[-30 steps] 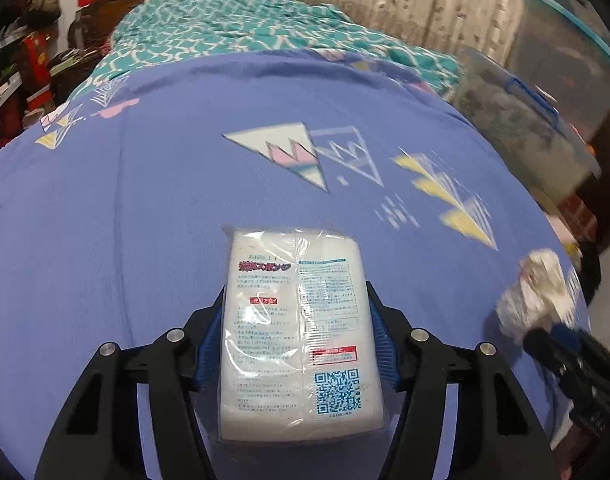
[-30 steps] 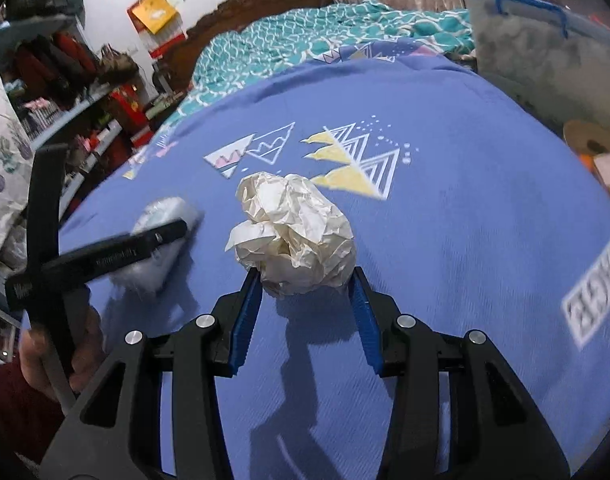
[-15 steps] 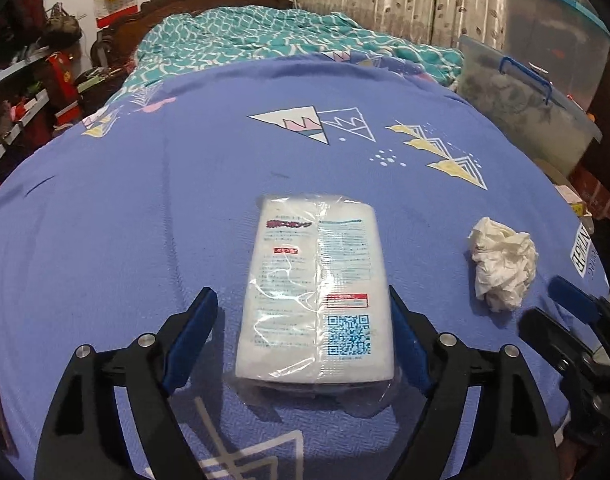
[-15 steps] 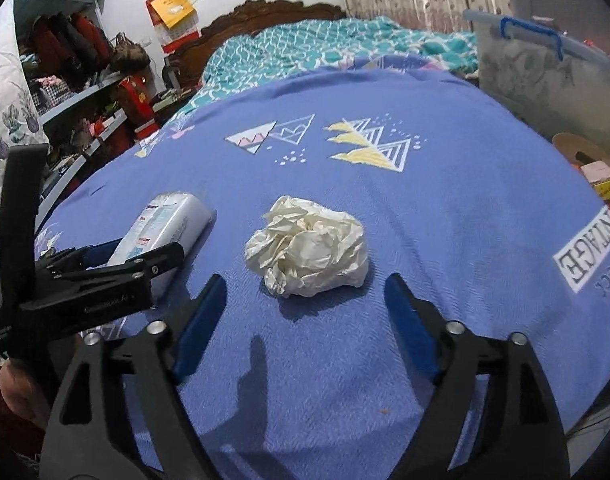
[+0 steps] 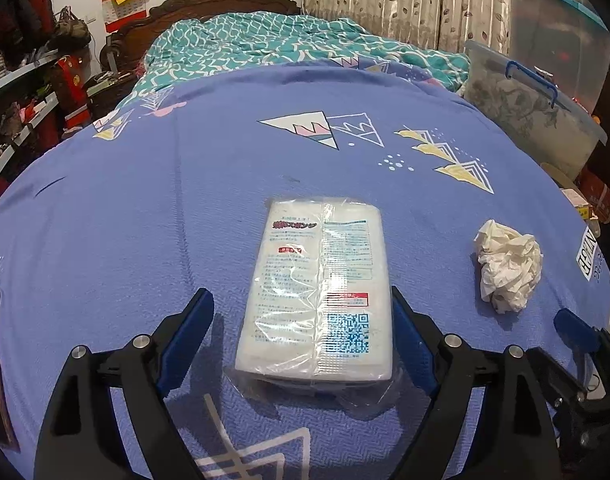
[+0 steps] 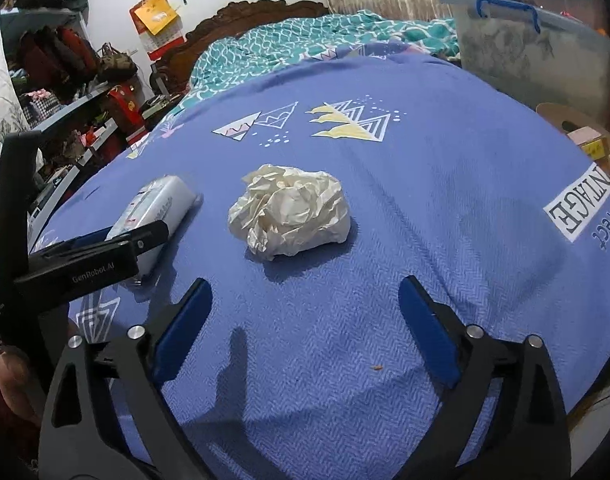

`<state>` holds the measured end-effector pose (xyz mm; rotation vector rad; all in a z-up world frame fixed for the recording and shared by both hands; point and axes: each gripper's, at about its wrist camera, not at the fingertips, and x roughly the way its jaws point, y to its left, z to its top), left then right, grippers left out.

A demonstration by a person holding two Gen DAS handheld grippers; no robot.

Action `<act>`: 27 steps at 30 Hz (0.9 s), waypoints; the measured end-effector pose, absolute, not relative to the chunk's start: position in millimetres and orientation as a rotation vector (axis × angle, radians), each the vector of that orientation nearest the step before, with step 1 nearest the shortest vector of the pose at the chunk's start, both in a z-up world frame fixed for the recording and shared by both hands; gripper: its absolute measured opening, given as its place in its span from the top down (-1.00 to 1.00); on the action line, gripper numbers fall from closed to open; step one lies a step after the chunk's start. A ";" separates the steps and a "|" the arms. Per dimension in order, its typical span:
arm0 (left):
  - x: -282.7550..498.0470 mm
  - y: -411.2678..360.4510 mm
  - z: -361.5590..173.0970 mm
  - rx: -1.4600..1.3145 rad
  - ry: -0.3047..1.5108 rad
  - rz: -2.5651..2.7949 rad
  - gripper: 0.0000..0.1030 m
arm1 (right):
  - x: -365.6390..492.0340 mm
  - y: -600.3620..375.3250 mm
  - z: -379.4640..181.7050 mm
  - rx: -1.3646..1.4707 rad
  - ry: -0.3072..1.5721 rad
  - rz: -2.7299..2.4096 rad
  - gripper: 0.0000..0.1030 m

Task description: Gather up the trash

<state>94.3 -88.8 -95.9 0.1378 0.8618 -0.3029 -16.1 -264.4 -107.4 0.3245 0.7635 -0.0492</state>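
Left wrist view: the left gripper (image 5: 303, 334) is released, jaws spread wide, low at 6 o'clock. A white plastic-wrapped packet (image 5: 319, 288) lies flat on the purple bedspread (image 5: 145, 208) with its near end between the blue fingers (image 5: 187, 338). The finger at the packet's right edge sits just beside the wrap; the other stands apart from it. Whether either touches cannot be told. A QR code and red label face up on the packet.

A crumpled paper ball (image 5: 507, 266) rests on the bedspread at 3 o'clock from the packet, well apart from it. The tip of the right gripper (image 5: 577, 334) shows at 4 o'clock, short of the ball.

Right wrist view: the right gripper (image 6: 305, 332) is likewise released, jaws wide, holding nothing. The crumpled paper ball (image 6: 291, 212) lies at 12 o'clock ahead of it, beyond the fingertips and outside the jaws. The packet (image 6: 153, 216) lies at 10 o'clock, partly covered by the left gripper (image 6: 105, 244).

A teal patterned quilt (image 5: 273, 50) is bunched at the head of the bed, and a lidded clear storage bin (image 5: 533, 104) stands at 2 o'clock.
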 end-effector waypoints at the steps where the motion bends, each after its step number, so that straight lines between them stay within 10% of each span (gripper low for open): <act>1: 94.0 -88.4 -95.6 0.137 0.859 -0.301 -0.60 | -16.3 -264.0 -107.7 0.321 0.761 -0.048 -0.89; 27: 104.9 -89.1 -106.7 0.150 0.949 -0.274 -0.83 | -17.1 -247.0 -115.0 0.198 0.717 -0.089 -0.94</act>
